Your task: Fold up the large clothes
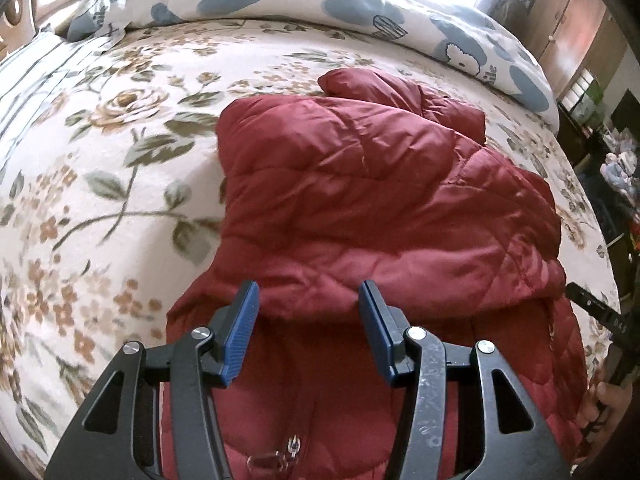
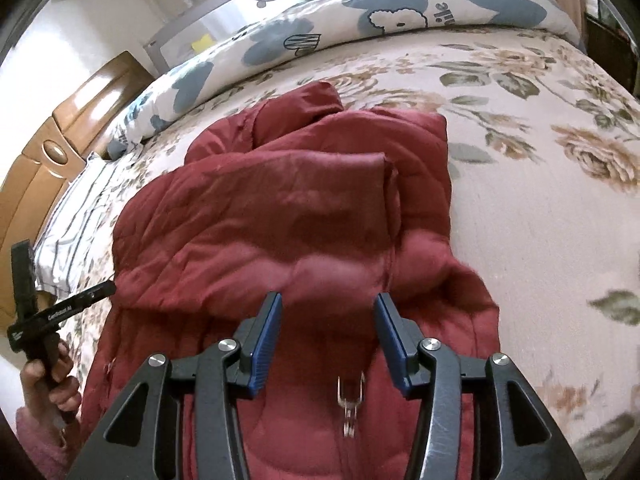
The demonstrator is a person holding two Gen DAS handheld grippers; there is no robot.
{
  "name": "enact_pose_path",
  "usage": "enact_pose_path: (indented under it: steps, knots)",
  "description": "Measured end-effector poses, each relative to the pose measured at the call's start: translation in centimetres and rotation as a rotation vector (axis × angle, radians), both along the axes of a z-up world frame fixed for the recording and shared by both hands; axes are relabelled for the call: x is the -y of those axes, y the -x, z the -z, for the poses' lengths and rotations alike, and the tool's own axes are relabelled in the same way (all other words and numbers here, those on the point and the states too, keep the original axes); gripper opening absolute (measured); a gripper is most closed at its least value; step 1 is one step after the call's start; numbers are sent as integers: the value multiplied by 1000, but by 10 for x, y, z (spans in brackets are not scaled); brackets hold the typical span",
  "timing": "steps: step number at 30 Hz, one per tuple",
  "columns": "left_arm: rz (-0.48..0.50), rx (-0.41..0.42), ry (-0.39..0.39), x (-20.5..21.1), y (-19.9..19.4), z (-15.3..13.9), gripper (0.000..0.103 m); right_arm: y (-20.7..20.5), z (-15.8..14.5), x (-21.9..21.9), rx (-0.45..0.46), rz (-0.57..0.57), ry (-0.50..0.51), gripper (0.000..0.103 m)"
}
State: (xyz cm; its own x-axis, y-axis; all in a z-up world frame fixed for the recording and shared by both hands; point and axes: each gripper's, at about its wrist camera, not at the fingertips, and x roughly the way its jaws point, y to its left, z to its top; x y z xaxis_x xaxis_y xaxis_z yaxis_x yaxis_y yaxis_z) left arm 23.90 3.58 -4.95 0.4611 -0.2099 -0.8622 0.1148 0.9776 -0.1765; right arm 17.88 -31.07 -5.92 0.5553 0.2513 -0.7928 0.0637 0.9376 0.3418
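A dark red quilted jacket (image 1: 360, 200) lies on the bed, its upper part folded over its lower part; it also shows in the right wrist view (image 2: 280, 208). Its zipper pull (image 2: 350, 404) lies between my right fingers' bases. My left gripper (image 1: 308, 296) is open and empty, hovering just above the folded edge. My right gripper (image 2: 328, 308) is open and empty, also just above the folded edge. The other gripper's body shows at the edge of each view (image 1: 600, 312) (image 2: 52, 312).
The bed has a floral cover (image 1: 100, 184). A rolled white and blue duvet (image 1: 360, 4) lies along the far side. A striped pillow (image 2: 76, 216) and wooden headboard (image 2: 60, 128) are on the left of the right wrist view. Cabinets (image 1: 572, 28) stand beyond the bed.
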Motion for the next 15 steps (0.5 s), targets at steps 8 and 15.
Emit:
enact_pose_path:
  steps: [8, 15]
  knots:
    - [1, -23, 51, -16, 28, -5, 51, 29, -3, 1, -19, -12, -17, 50]
    - [2, -43, 56, -37, 69, -4, 51, 63, -10, 1, -28, -27, -34, 56]
